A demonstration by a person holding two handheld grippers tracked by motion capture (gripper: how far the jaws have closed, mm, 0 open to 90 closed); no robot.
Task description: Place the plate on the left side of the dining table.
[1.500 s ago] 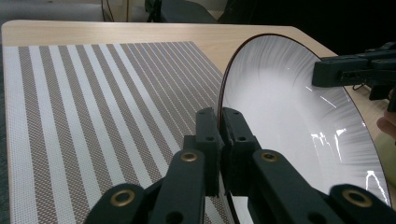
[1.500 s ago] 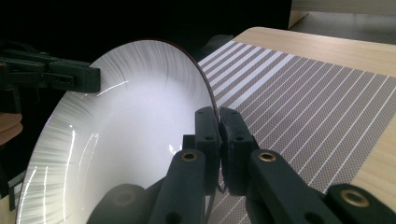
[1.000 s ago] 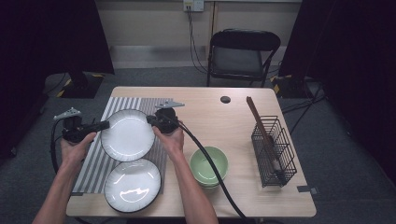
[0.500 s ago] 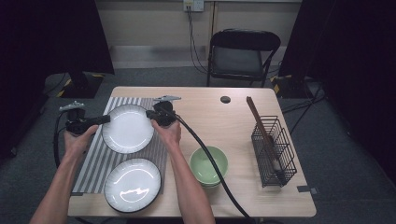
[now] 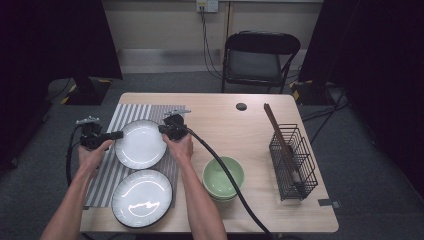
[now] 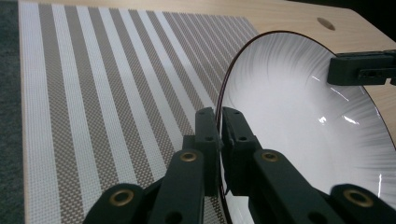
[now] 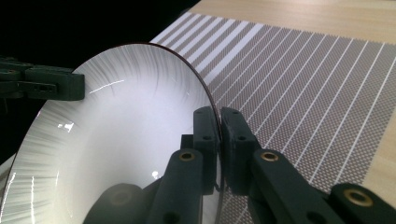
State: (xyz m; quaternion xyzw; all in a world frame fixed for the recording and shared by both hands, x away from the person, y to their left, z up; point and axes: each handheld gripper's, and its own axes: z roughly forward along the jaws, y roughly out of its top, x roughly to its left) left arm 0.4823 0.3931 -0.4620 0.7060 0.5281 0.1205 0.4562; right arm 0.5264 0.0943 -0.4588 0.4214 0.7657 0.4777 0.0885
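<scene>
A: High view first: where does the white plate (image 5: pixel 140 143) sit relative to the two tools?

B: Squarely between them. The left gripper (image 5: pixel 117 134) bites its left rim and the right gripper (image 5: pixel 162 129) bites the opposite rim, so the line between the two grips crosses the plate side to side and neither hand is nearer than the other. It is carried over the far half of the striped mat (image 5: pixel 131 113).

A: Are both tools clenched?

B: Yes. In the left gripper view the two black pads (image 6: pixel 207 135) pinch the thin dark edge of the plate, and the right gripper view shows the same on the other side.

A: What lies beneath and around it?

B: A second plate (image 5: pixel 142 198), dark-rimmed and glossy, rests on the near end of the mat. To its right sits a stack of green bowls (image 5: pixel 223 177), well clear, and a wire rack (image 5: pixel 293 161) stands near the right edge of the wooden table (image 5: pixel 235 122).

A: Materials?

B: Glazed ceramic, smooth and shiny, with fine radial streaks toward the rim. The mat is a coarse woven mesh in grey and white stripes, so I judge it would grip the plate's base well.
</scene>
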